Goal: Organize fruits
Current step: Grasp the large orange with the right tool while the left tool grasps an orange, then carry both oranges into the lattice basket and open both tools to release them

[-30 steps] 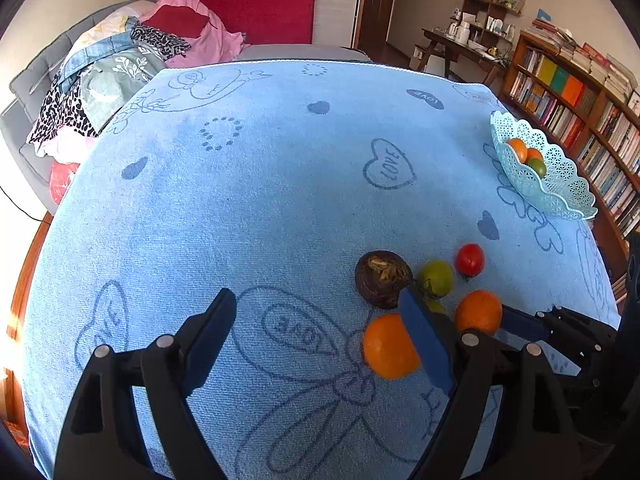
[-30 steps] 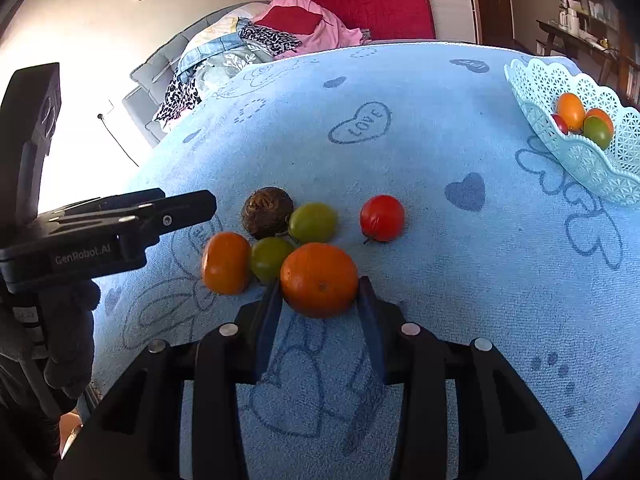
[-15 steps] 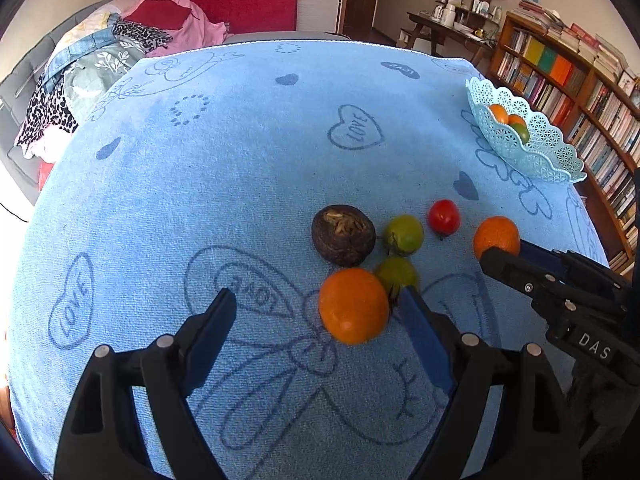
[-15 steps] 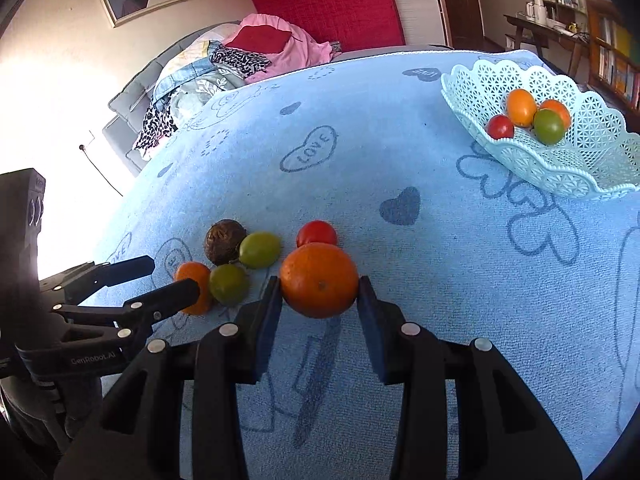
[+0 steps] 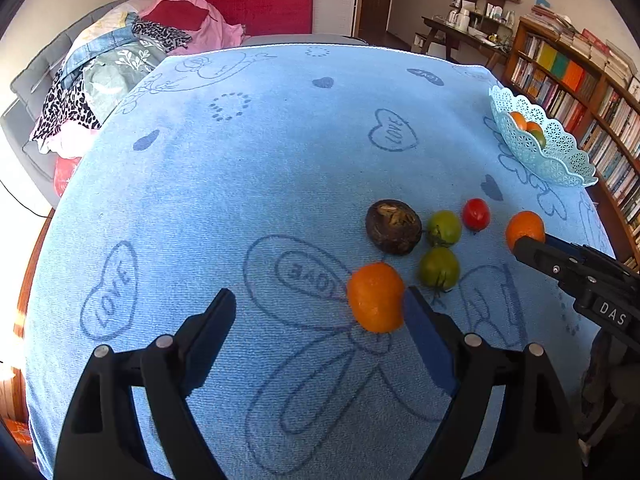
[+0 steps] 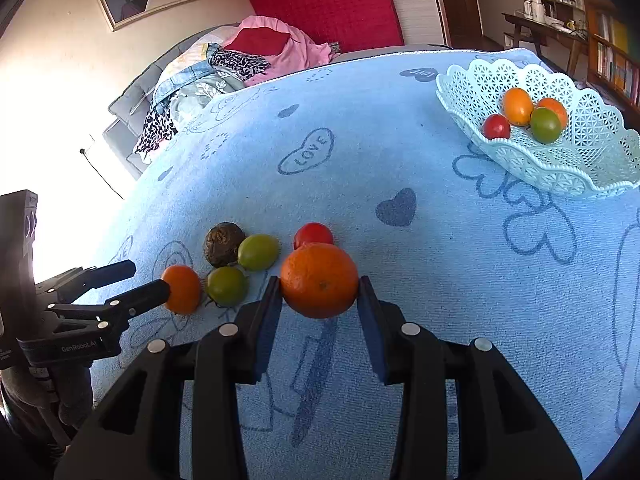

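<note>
My right gripper (image 6: 318,294) is shut on a large orange (image 6: 319,280) and holds it above the blue cloth; it also shows in the left wrist view (image 5: 525,229). My left gripper (image 5: 320,312) is open, its right finger beside a smaller orange (image 5: 375,297) lying on the cloth. Behind that lie a brown fruit (image 5: 393,227), two green fruits (image 5: 443,227) (image 5: 438,268) and a red tomato (image 5: 476,214). The pale lattice basket (image 6: 568,168) at the far right holds two oranges, a green fruit and a red tomato.
The table carries a blue patterned cloth (image 5: 260,168). A sofa with piled clothes (image 5: 112,68) stands behind the far left edge. Bookshelves (image 5: 580,80) run along the right side.
My right gripper has lifted the large orange and carried it right, away from the fruit cluster, toward the basket. My left gripper has shifted so the smaller orange sits by its right finger.
</note>
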A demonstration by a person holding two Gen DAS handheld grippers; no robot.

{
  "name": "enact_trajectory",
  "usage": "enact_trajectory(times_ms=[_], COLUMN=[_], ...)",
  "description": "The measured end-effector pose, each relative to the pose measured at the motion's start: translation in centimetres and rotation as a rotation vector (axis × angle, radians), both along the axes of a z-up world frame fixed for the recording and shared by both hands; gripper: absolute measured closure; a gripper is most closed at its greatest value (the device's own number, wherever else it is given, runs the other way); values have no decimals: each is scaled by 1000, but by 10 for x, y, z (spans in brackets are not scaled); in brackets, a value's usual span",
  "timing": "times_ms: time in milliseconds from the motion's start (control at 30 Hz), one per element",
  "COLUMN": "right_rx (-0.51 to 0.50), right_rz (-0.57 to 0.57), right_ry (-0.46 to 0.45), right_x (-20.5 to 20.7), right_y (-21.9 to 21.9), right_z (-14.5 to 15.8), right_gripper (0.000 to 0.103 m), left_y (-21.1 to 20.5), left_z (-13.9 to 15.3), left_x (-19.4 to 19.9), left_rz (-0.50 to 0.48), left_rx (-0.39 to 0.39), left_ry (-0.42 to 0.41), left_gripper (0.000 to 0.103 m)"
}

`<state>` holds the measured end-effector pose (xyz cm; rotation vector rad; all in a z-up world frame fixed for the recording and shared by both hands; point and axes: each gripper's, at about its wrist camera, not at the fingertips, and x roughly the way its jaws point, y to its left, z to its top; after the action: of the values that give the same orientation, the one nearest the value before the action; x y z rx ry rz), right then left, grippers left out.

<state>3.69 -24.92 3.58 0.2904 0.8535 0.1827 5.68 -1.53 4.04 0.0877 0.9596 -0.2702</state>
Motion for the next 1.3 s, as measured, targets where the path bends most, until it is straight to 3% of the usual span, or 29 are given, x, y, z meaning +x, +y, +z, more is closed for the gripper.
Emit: enact_trajectory(times_ms=[300,500,567,600,867,1300], right_rx=[-3,-2,-2,0,-1,-11], right_rz=[1,-7,-7,-7,-15,-73], right_ry=[7,4,4,5,-8,-88], right_x=[-1,-1,-2,-2,-2,-8], right_y=[1,-1,-1,-1,-4,-25], right_z=[-1,-1,-1,-1,1,28], right_gripper=[63,63,63,63,63,63], left_y=[-24,-40,-38,-36,-34,-56], left_z=[-11,-23,-22,-21,-15,22], left_x=[-10,-4,-2,-1,-6,4], left_rz=[-64,-85,-81,-83,-93,-112], left_rx=[-11,8,6,-7,11,10], left_ry=[19,35,35,41,20,-73], left_gripper=[19,48,66,68,68,68])
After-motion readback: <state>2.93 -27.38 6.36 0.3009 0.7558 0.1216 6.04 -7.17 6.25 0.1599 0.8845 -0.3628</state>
